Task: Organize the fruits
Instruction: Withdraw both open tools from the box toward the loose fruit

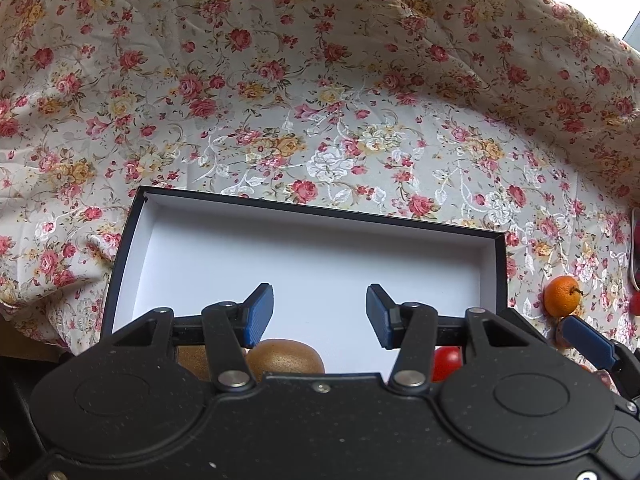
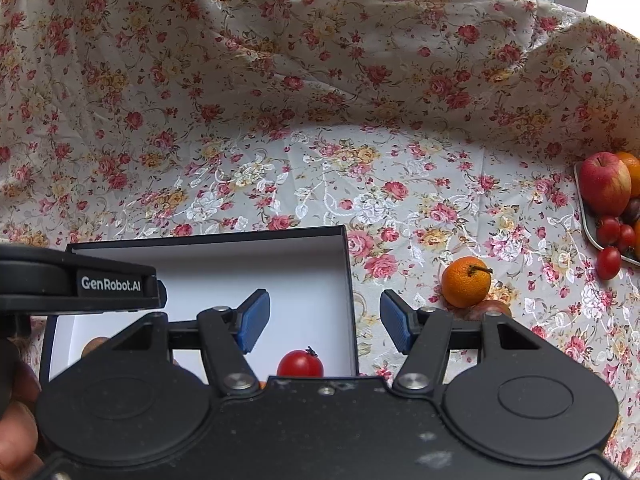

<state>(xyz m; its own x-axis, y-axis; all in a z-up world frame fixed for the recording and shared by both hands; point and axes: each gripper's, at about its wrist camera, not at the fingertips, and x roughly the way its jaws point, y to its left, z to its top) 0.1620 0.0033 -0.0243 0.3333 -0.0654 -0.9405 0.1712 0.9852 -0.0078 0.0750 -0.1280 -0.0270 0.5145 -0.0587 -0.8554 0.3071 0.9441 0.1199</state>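
A black box [image 1: 502,264] with a white inside lies on the flowered cloth. In it rest a brown kiwi [image 1: 285,357] and a cherry tomato [image 1: 446,362], both near its front. My left gripper [image 1: 320,314] hovers open over the box with nothing between its fingers. In the right wrist view the same box [image 2: 348,280] holds the cherry tomato [image 2: 300,364]. My right gripper [image 2: 325,322] stands open above the box's right wall, with nothing between its pads. A mandarin [image 2: 466,281] lies on the cloth to the right of the box, with a darker fruit [image 2: 490,309] right behind it.
A tray [image 2: 586,220] at the right edge carries an apple [image 2: 604,182], an orange and several cherry tomatoes; one tomato [image 2: 608,263] lies at the tray's near edge. The flowered cloth [image 1: 320,80] rises in folds behind. The left tool's body [image 2: 76,280] and a hand [image 2: 16,432] sit at left.
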